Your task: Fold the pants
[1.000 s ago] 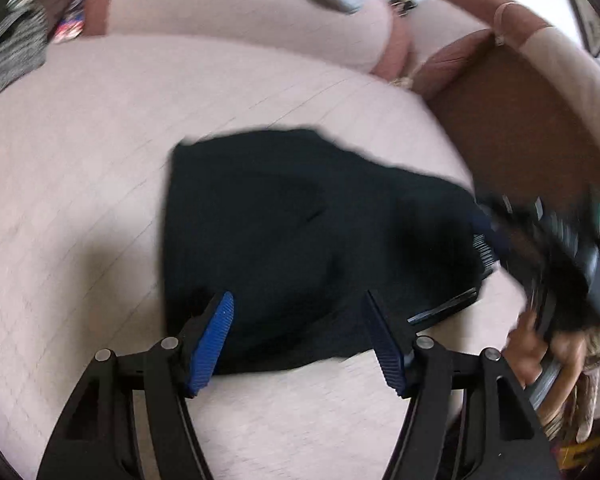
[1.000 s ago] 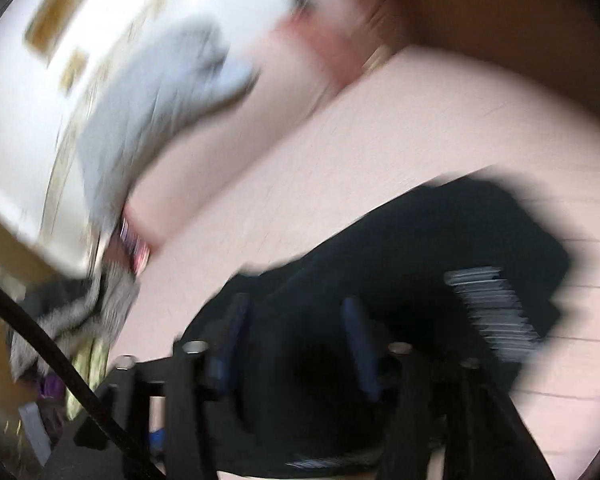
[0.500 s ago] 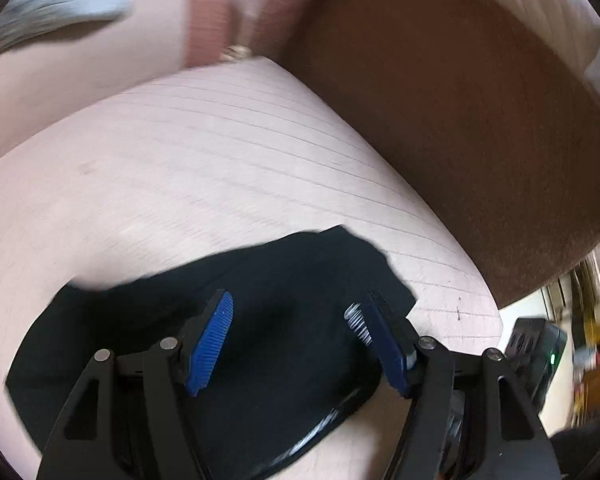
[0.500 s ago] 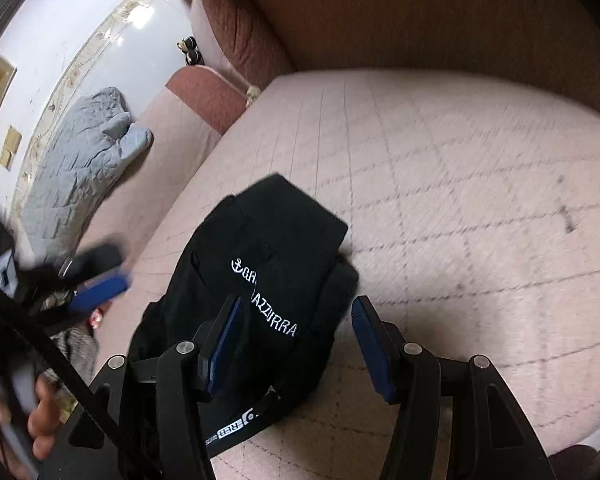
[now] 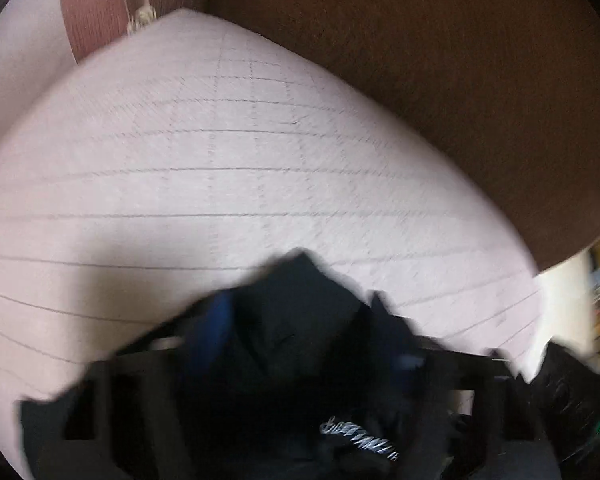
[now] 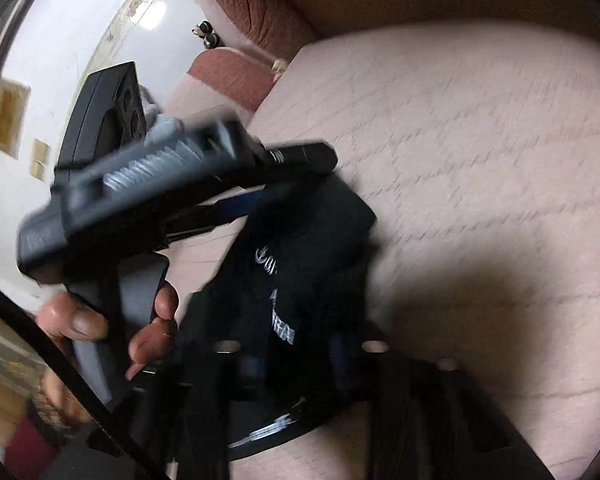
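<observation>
Right wrist view: black pants [image 6: 312,256] lie bundled on the quilted pink cushion [image 6: 480,140], reaching into both claws. Left gripper [image 5: 312,344] and right gripper [image 6: 296,356] each straddle cloth (blur hides whether clamped). Half a second ago the bundle lay flatter, fingers clearly apart.

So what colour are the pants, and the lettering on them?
Black pants with white lettering, clearest in the right wrist view.
</observation>
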The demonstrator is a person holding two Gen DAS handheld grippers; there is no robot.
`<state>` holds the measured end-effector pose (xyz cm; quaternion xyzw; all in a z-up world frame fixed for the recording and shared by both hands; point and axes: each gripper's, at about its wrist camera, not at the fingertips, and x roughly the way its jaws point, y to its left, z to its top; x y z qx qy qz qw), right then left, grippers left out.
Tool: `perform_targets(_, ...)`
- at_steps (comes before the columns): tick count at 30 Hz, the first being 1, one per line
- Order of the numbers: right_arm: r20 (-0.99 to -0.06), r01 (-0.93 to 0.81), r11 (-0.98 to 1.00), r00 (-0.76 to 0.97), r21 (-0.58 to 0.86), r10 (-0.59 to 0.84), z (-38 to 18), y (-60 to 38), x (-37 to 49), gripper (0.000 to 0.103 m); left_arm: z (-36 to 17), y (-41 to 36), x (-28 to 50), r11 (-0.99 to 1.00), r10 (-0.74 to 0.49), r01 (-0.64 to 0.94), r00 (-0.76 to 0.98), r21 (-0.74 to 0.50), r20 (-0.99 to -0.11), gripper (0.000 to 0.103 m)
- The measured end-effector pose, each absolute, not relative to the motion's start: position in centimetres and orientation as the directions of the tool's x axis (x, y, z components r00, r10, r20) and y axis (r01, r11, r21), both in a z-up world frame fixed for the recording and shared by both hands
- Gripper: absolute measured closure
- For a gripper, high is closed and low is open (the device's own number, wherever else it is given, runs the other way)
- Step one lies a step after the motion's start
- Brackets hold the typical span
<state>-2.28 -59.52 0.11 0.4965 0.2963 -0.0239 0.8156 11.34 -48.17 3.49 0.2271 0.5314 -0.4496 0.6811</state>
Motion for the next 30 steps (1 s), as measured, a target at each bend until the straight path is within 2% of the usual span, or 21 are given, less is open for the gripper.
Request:
perform_targets(1, -0.497, 0.323, 0.504, 0.828, 0.801, 0.26, 0.3, -59.5, -2.3, 0.08, 3.7, -47.8, 11.0, 0.483, -0.36, 0.865, 0.05, -0.141, -0.932, 0.07)
perform_targets(2, -0.489, 0.306, 0.518, 0.832, 0.799, 0.262, 0.8, -59.4, -2.3, 0.081, 4.0, -47.1, 10.9, 0.481, -0.367, 0.865, 0.046, -0.147, -0.929, 0.078)
perform_targets(5, -0.473, 0.246, 0.591, 0.839, 0.768, 0.267, 2.8, -58.0, -2.0, 0.081, 5.7, -44.8, 10.7, 0.497, -0.413, 0.85, 0.054, -0.176, -0.909, 0.084)
perform_targets(9, -0.47, 0.15, 0.697, 0.832, 0.701, 0.294, 6.6, -54.6, -1.3, 0.082, 9.1, -40.5, 10.7, 0.535, -0.491, 0.814, 0.081, -0.227, -0.867, 0.086)
perform_targets(16, -0.527, -0.091, 0.829, 0.732, 0.551, 0.431, 12.7, -45.7, 1.5, 0.082, 12.6, -26.4, 12.9, 0.64, -0.656, 0.632, 0.153, -0.437, -0.739, 0.086)
perform_targets(23, -0.64, -0.313, 0.843, 0.551, 0.437, 0.536, 13.3, -34.5, 5.9, 0.082, 7.6, -11.2, 15.2, 0.638, -0.769, 0.316, 0.21, -0.703, -0.604, 0.085)
perform_targets(24, -0.664, -0.336, 0.842, 0.518, 0.422, 0.539, 12.7, -32.8, 6.7, 0.082, 6.5, -9.7, 15.3, 0.63, -0.776, 0.273, 0.221, -0.727, -0.59, 0.083)
perform_targets(26, -0.701, -0.357, 0.845, 0.476, 0.397, 0.531, 11.4, -30.5, 7.5, 0.081, 4.4, -6.8, 15.4, 0.629, -0.774, 0.193, 0.248, -0.753, -0.583, 0.073)
perform_targets(27, -0.724, -0.368, 0.848, 0.452, 0.382, 0.522, 10.6, -29.4, 8.1, 0.077, 3.6, -6.0, 15.3, 0.629, -0.771, 0.164, 0.255, -0.76, -0.583, 0.071)
perform_targets(30, -0.759, -0.363, 0.853, 0.407, 0.376, 0.508, 8.4, -28.3, 10.0, 0.073, 1.9, -3.6, 14.9, 0.611, -0.777, 0.108, 0.27, -0.784, -0.568, 0.062)
